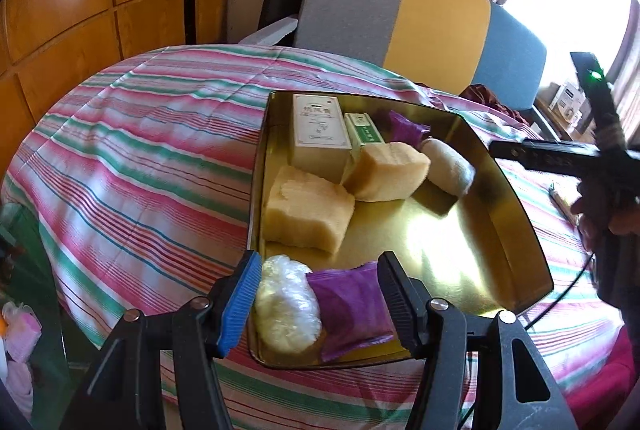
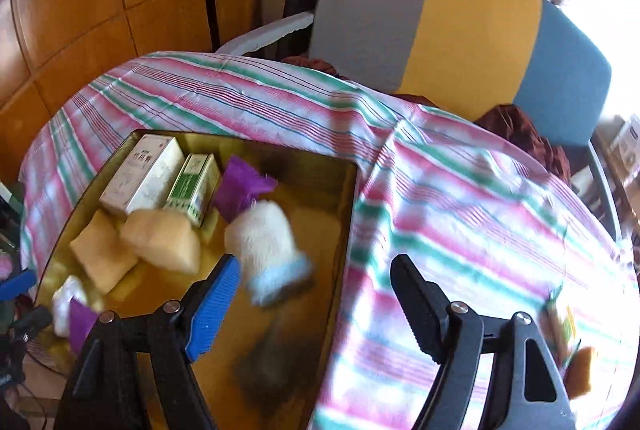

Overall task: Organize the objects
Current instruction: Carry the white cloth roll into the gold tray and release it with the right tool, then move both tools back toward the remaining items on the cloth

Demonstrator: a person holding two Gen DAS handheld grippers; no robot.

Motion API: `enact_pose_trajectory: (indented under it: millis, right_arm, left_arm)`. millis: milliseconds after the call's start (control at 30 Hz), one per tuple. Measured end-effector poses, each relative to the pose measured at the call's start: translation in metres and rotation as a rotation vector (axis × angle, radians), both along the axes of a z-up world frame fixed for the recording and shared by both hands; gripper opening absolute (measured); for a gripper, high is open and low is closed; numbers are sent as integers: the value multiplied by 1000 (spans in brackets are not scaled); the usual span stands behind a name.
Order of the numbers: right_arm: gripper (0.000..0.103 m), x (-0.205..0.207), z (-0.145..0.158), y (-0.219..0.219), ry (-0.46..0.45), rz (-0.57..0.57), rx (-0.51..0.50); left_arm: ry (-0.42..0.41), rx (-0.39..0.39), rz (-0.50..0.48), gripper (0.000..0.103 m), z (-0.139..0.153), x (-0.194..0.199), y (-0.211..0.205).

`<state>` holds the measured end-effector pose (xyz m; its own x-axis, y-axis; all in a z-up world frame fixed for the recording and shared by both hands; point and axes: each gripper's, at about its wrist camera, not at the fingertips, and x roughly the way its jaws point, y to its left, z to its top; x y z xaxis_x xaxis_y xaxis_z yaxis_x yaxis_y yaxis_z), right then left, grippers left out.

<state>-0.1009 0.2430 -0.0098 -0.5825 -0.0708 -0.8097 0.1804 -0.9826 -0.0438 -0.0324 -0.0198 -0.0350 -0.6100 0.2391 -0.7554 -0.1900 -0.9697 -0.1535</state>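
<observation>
The shallow gold metal tray (image 1: 516,230) is resting on the bench, which is draped in a pink, green and white striped cloth (image 1: 140,149).

Along the tray's far wall, a tall cream cardboard box (image 1: 318,127) is lying beside a smaller green-and-white box (image 1: 364,129), with a crumpled purple foil packet (image 1: 404,125) next to that. Two pale yellow sponge blocks (image 1: 308,211) are sitting in front of the boxes, just beside each other. A white fluffy mitten with a pale blue cuff (image 2: 266,242) is appearing blurred in the right wrist view, over the tray.

The left gripper (image 1: 318,304) is hovering at the tray's near edge, jaws spread wide. Between them, in the tray's near corner, a clear-wrapped white bundle (image 1: 286,304) and a second purple foil packet (image 1: 350,308) are lying side by side; contact with the jaws cannot be confirmed.

The right gripper (image 2: 316,294) is standing with jaws spread wide and empty, straddling the tray's right rim, the cloth lying beneath its black finger.

A grey, yellow and blue chair back (image 1: 420,13) is standing behind the bench.
</observation>
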Motion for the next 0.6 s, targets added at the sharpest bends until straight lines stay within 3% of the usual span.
enact_pose_trajectory:
  millis: [600]
  right_arm:
    - [79, 117, -13, 112, -44, -243, 43]
  left_arm:
    - [48, -61, -169, 63, 13, 19, 67]
